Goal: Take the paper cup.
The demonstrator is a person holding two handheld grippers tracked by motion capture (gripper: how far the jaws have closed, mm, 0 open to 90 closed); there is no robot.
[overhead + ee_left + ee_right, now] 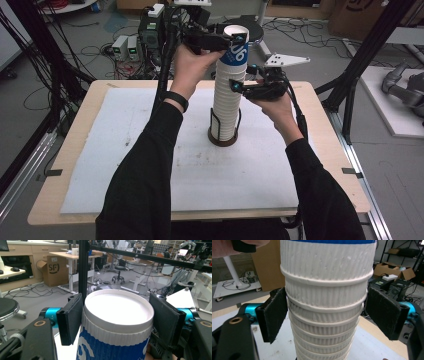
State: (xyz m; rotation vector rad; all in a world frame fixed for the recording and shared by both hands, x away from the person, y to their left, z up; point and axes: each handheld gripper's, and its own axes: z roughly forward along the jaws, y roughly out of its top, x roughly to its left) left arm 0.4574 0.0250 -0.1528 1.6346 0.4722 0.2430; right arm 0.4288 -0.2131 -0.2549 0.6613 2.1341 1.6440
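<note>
Now your stack of white ribbed paper cups [227,107] stands upright in its black wire holder [223,134] mid-table. Your left gripper [218,39] is clamped on the blue-printed top cup [117,322]. Your right gripper [325,315] straddles the stack lower down, left pad touching, right pad just clear.

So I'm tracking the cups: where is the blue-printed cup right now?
In the high view the blue-printed cup sits upside down on top of the cup stack at mid-table, clamped by the left gripper, with the right gripper around the stack just below.
</note>
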